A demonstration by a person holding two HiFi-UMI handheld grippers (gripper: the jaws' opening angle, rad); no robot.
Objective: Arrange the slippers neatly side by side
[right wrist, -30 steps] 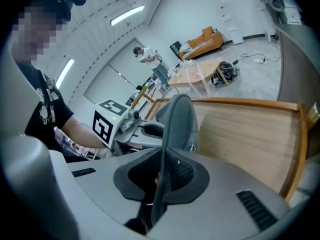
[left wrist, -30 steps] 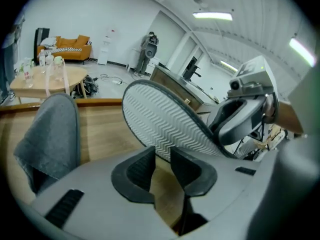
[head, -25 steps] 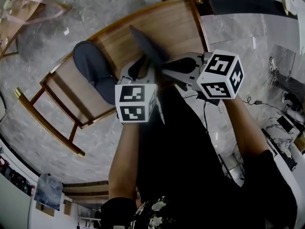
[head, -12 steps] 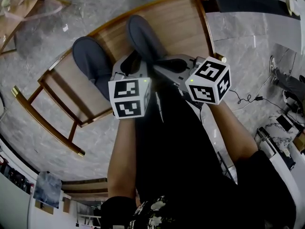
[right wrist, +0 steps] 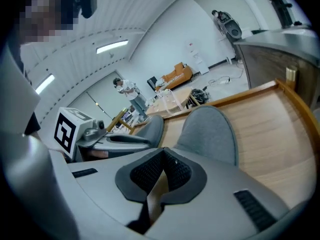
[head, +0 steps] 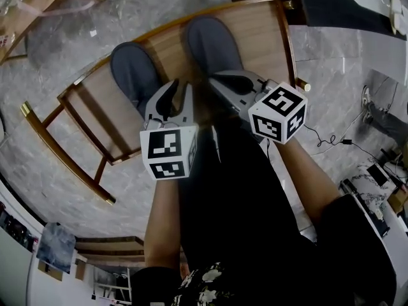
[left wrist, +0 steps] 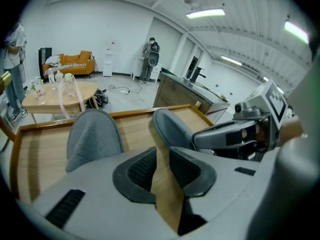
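We're holding both grippers just behind the heels. The left slipper (head: 134, 72) and right slipper (head: 213, 43) are lying side by side on the table (head: 261, 34), slightly apart. Left gripper (head: 179, 93) is opening, nothing between its jaws. Right gripper (head: 215, 81) is sitting pinched closed, empty.

Left slipper (head: 134, 72) and right slipper (head: 213, 43) lie close on the wooden board (head: 264, 40), leaving just a narrow lane of bare wood between them. Wider wood opens outside each slipper, and the raised rim (left wrist: 135, 113) fences the far edge.
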